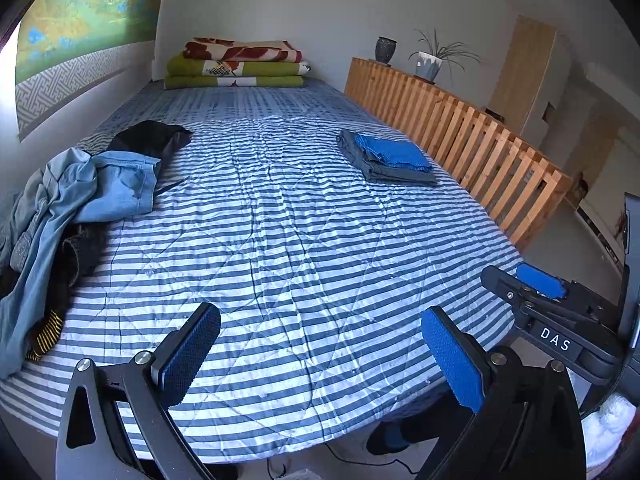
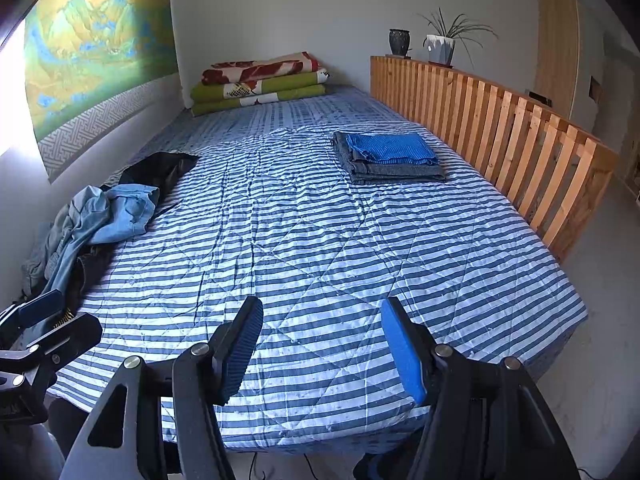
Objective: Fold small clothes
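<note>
The left tool (image 1: 320,356) hangs above the near edge of the bed with its two fingers spread wide and nothing between them; each black finger carries a ribbed blue pad (image 1: 452,364). The right tool (image 2: 322,352) is likewise wide open and empty, its pads touching nothing. In the left wrist view the right tool shows at the lower right of the frame, its black body bearing a small label that reads "DAS" (image 1: 555,339).

The bed (image 1: 280,240) is covered by a quilted spread in blue and white stripes, stitched in diamonds and lightly wrinkled. At the left edge of the frame lies a loose heap of clothes (image 1: 80,200): crumpled pale blue denim on top, dark fabric beneath and behind it, and a bit of yellow-and-black striped knit poking out low down. Right of centre, further up the bed, sits a neat folded stack (image 1: 390,160), a textured bright blue piece on top of a grey one, well apart from the heap.

At the far end rest folded blankets (image 1: 240,64), green with a red-and-cream floral one on top. A slatted wooden rail (image 1: 460,128) runs along the right side, with a dark vase (image 1: 385,50) and a potted plant (image 1: 432,60) on its top. A landscape painting (image 1: 84,12) hangs at the upper left.
</note>
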{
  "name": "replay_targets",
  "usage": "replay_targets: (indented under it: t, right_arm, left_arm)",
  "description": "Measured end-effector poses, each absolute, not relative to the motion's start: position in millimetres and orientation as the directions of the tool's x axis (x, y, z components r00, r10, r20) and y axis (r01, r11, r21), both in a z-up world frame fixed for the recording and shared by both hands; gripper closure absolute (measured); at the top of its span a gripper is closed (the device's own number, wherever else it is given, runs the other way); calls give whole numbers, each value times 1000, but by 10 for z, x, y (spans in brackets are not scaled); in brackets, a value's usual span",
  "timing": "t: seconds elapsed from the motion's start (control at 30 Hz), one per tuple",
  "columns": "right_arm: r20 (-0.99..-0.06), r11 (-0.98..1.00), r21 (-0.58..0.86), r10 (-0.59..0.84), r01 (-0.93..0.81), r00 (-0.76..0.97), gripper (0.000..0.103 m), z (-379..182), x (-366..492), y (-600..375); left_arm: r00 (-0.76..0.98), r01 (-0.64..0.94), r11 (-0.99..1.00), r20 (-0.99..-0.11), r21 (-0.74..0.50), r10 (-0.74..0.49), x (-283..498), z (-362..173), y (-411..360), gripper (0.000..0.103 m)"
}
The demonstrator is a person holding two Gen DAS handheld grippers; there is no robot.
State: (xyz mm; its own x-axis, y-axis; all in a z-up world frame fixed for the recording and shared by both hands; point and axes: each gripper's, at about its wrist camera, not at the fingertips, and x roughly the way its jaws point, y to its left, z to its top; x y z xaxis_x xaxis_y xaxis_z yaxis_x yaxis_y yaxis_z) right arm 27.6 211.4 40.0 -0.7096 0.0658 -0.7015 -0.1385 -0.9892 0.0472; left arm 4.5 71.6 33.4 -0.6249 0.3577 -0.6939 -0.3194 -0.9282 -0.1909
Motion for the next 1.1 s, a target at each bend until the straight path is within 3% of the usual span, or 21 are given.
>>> replay_targets:
  t: [1.1]
  right_arm:
    - [-716, -991, 48, 55, -127, -696, 45, 340, 247, 2080]
  left_arm:
    - [-624, -316, -928, -693, -198, 361, 22, 291, 686, 1]
